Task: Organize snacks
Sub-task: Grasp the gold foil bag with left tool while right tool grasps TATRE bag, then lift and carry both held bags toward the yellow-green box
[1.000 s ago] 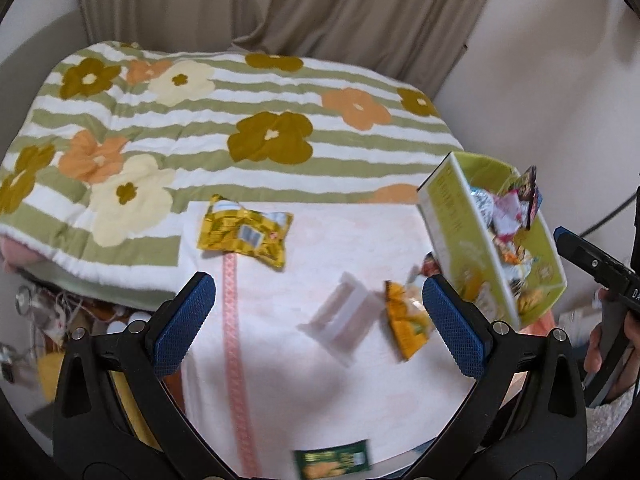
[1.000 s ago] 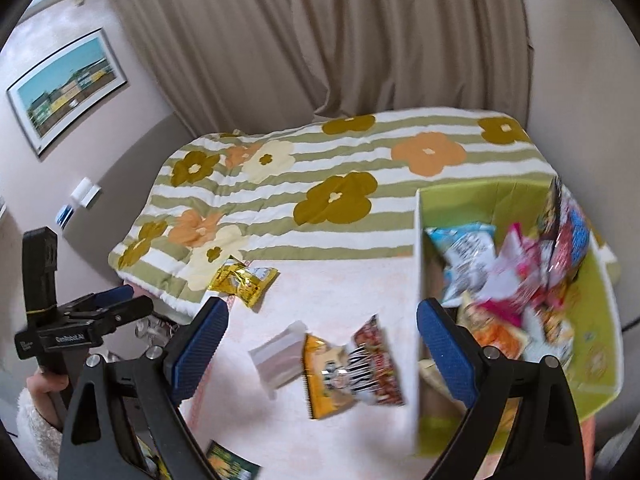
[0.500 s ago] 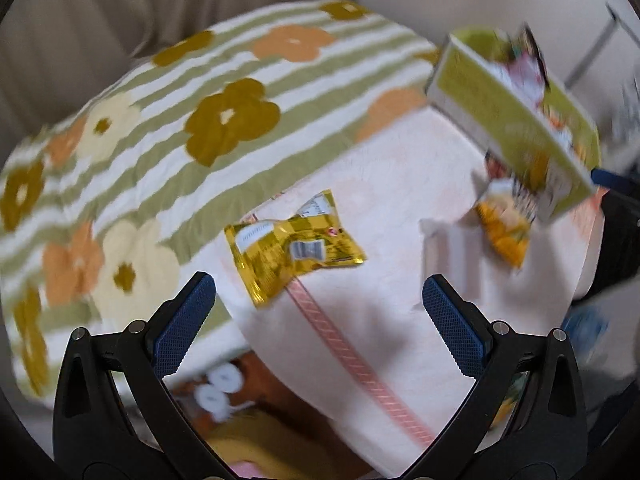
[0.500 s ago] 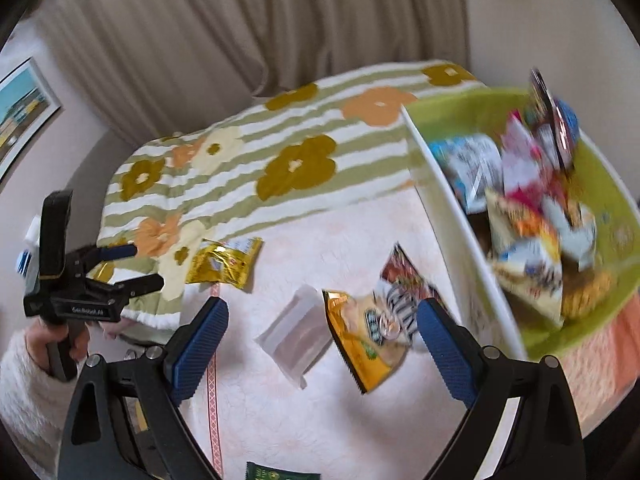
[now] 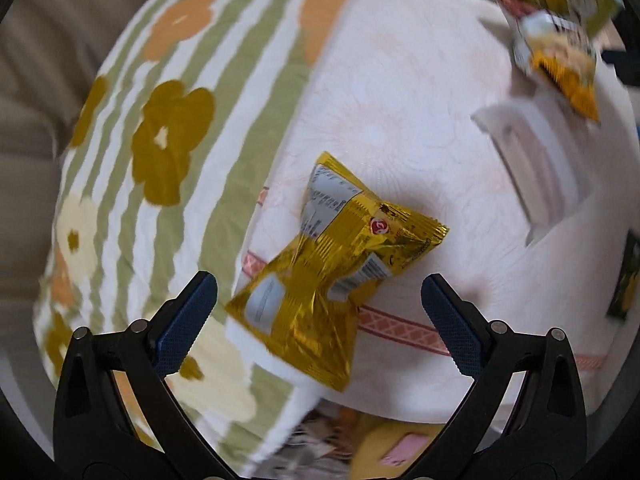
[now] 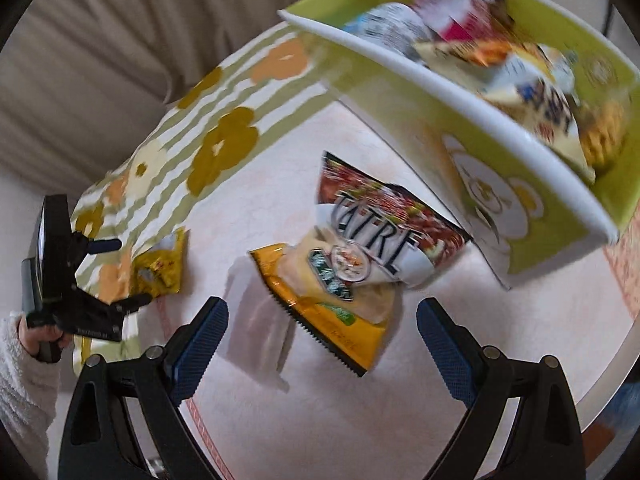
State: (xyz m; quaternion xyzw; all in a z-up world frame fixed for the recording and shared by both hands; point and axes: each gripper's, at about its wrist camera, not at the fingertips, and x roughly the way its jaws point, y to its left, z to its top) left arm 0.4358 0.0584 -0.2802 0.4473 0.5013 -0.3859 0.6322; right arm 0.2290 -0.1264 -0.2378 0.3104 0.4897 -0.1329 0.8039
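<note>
Below open left tongs (image 5: pixel 319 294), gold packet (image 5: pixel 334 272).

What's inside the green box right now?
The green box holds a loose heap of snack packets: white, pink, blue and orange wrappers show above its white rim. Anything lower in the pile, and the box floor, is covered.

I see crinkled, glossy gold foil on the snack packet (image 5: pixel 336 276), soft matt cloth on the floral blanket (image 5: pixel 168 140), and smooth plastic on the green bin (image 6: pixel 532 184).
</note>
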